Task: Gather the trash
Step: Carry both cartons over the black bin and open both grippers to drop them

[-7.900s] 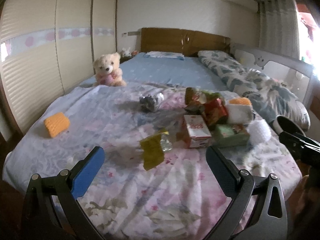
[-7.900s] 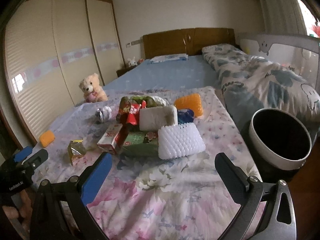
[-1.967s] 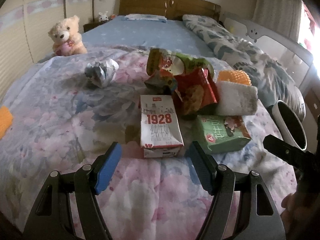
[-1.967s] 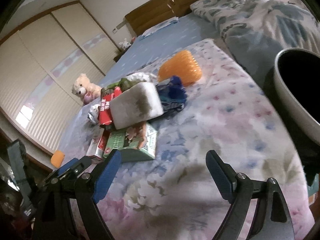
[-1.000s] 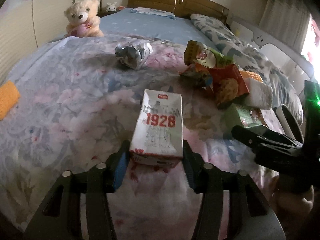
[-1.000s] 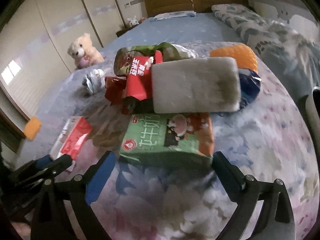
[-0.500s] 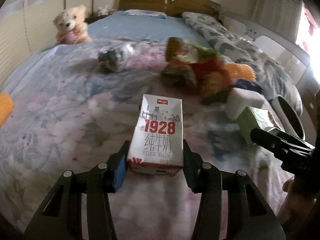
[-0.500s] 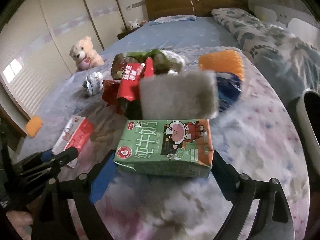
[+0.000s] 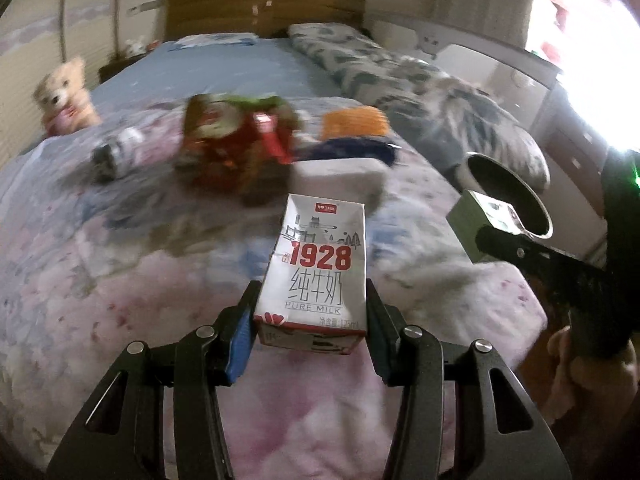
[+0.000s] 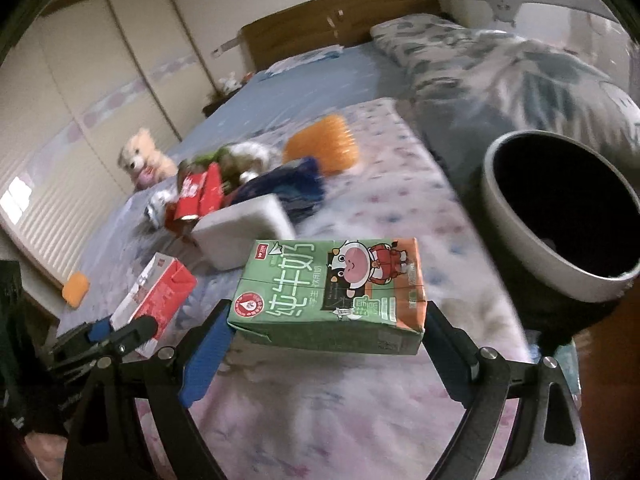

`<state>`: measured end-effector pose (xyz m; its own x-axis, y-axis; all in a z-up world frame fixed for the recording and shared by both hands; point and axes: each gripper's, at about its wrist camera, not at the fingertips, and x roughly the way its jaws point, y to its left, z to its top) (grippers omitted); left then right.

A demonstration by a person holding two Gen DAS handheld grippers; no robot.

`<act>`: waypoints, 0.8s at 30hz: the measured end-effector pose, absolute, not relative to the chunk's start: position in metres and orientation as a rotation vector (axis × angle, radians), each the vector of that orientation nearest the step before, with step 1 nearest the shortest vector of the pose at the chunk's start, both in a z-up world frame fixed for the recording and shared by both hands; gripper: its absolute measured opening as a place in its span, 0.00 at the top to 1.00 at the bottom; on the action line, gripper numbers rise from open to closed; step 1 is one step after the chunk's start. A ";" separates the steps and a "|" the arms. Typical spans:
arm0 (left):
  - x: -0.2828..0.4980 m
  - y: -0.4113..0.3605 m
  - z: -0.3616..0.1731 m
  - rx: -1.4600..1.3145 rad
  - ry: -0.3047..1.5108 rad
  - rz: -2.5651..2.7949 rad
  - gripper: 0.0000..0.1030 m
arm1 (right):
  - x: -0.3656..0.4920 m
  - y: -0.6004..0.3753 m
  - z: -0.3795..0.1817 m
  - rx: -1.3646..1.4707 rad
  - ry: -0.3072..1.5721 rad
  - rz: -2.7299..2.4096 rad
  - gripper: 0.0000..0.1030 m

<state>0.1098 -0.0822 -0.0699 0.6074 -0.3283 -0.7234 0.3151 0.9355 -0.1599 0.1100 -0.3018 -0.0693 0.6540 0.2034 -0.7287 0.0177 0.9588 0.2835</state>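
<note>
Now each hand-held gripper (image 9: 310, 322) (image 10: 328, 334) clamps a milk carton (image 9: 316, 268) (image 10: 332, 296) between its fingers.

On the white milk carton (image 9: 316, 276), "1928" is printed in large red digits across the middle of the front face. Below the digits, three large grey Chinese characters, 纯牛奶, are set, and under these "PURE MILK" is printed in small capitals. At the bottom right edge of that face a small volume mark ending in "ml" is seen; its number cannot be read with certainty. A small red brand tag near the top of the face is too small to be read.

On the green milk carton (image 10: 332, 292), large pale Chinese characters, 纯牛奶, are printed beside a cartoon cow. The remaining small print is illegible.
</note>
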 end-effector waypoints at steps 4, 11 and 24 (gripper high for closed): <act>0.108 -0.108 -0.066 0.013 0.835 -0.418 0.54 | 0.101 -0.328 -0.065 0.309 0.840 0.070 0.11; 0.110 -0.146 -0.060 0.052 0.832 -0.471 0.54 | 0.088 -0.366 -0.061 0.344 0.819 0.005 0.11; 0.125 -0.214 -0.049 0.105 0.807 -0.560 0.54 | 0.081 -0.437 -0.051 0.401 0.789 -0.094 0.11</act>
